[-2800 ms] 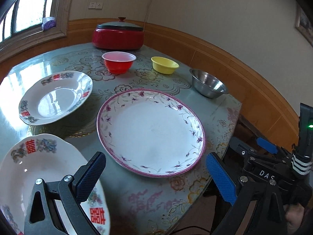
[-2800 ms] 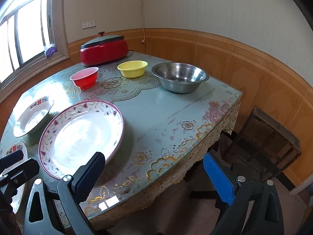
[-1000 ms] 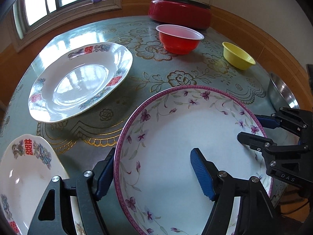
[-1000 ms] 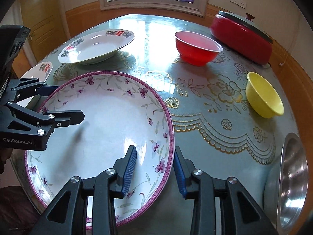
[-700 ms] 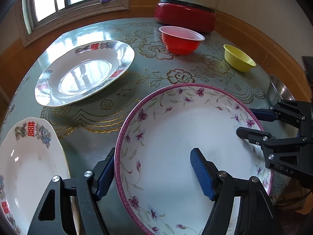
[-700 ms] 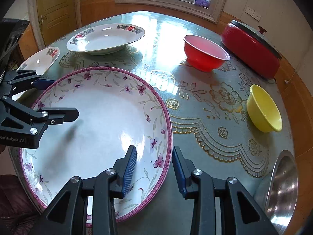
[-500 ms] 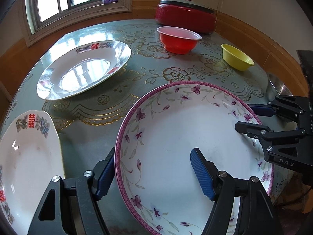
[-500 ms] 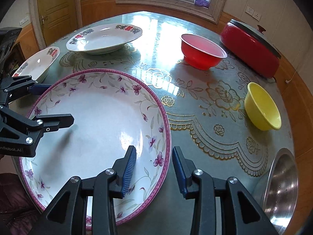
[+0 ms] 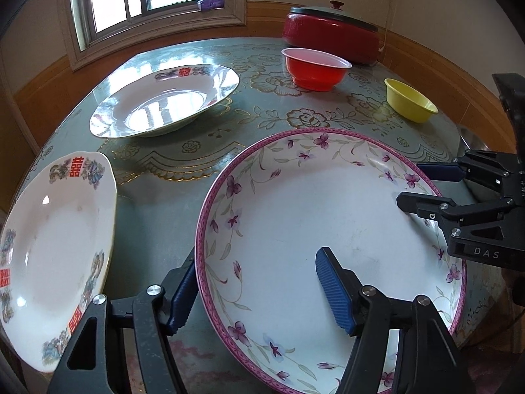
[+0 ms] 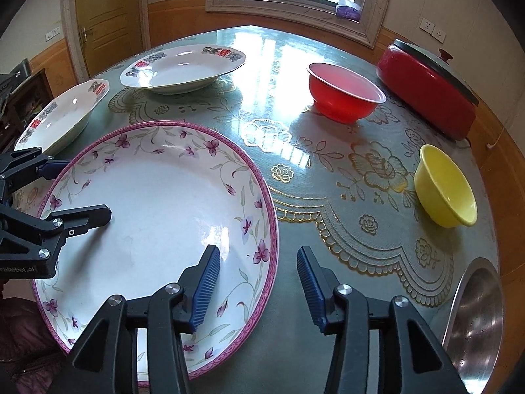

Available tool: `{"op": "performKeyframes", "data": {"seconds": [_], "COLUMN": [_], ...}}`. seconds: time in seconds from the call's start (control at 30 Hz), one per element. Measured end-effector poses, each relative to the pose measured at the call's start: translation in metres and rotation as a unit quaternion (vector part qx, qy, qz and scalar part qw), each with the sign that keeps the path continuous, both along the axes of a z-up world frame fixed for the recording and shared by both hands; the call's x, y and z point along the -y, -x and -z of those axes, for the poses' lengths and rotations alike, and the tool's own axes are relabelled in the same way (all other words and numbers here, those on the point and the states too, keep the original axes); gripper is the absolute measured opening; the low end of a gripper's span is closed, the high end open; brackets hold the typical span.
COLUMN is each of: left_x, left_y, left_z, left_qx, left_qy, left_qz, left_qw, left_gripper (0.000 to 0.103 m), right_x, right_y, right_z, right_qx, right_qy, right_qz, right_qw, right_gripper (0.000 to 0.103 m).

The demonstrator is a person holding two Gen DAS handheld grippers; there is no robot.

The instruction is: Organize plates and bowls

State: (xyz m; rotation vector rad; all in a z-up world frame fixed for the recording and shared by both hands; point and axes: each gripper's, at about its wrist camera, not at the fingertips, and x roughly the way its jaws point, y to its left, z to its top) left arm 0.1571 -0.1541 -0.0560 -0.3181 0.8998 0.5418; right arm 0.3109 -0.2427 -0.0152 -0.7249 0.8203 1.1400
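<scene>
Plate [image 9: 295,216] rim straddled by both open hand-held grippers; its underside hidden

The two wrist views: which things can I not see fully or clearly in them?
- Steel bowl: right wrist view, cut off by the dark edge of the picture; left wrist view, only a sliver behind the right gripper.
- Floral plate: in both views its near rim is hidden by the gripper's own fingers and body.
- Small plate: left wrist view, cut off at the picture's left edge.
- Red pot: what is inside, hidden by its lid.
</scene>
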Motion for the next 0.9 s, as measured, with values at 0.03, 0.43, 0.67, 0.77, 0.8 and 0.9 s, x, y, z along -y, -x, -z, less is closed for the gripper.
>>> {"op": "performKeyframes", "data": {"seconds": [0.03,0.43,0.67,0.77,0.8,0.9], "left_x": [0.000,-0.006,-0.001,-0.004,-0.004,-0.001], "left_y": [0.000,-0.016,-0.042,-0.041,-0.040,-0.037], "left_z": [0.000,0.000,-0.001,-0.002,-0.003,-0.003], "left_qx": [0.001,0.005,0.007,0.006,0.005,0.004], "left_qy": [0.000,-0.007,-0.014,-0.015,-0.018,-0.023], "left_qz": [-0.004,-0.031,-0.009,-0.011,-0.010,-0.010], "left_qw": [1.0000,0.9995,0.9998,0.9998,0.9998,0.9997], "left_gripper": [0.069,0.067,0.065,0.058,0.057,0.056], "right_x": [0.000,0.007,0.008,0.009,0.009,0.007], "right_y": [-0.002,-0.005,-0.027,-0.027,-0.027,-0.026], "right_z": [0.000,0.001,0.002,0.001,0.001,0.001], "right_qx": [-0.003,-0.026,-0.022,-0.020,-0.020,-0.016], "right_qy": [-0.001,-0.014,-0.017,-0.017,-0.018,-0.017], "right_qz": [0.000,-0.014,0.031,0.031,0.032,0.035], "right_qw": [1.000,0.999,0.999,0.999,0.999,0.999], "right_gripper": [0.053,0.044,0.033,0.033,0.033,0.033]}}
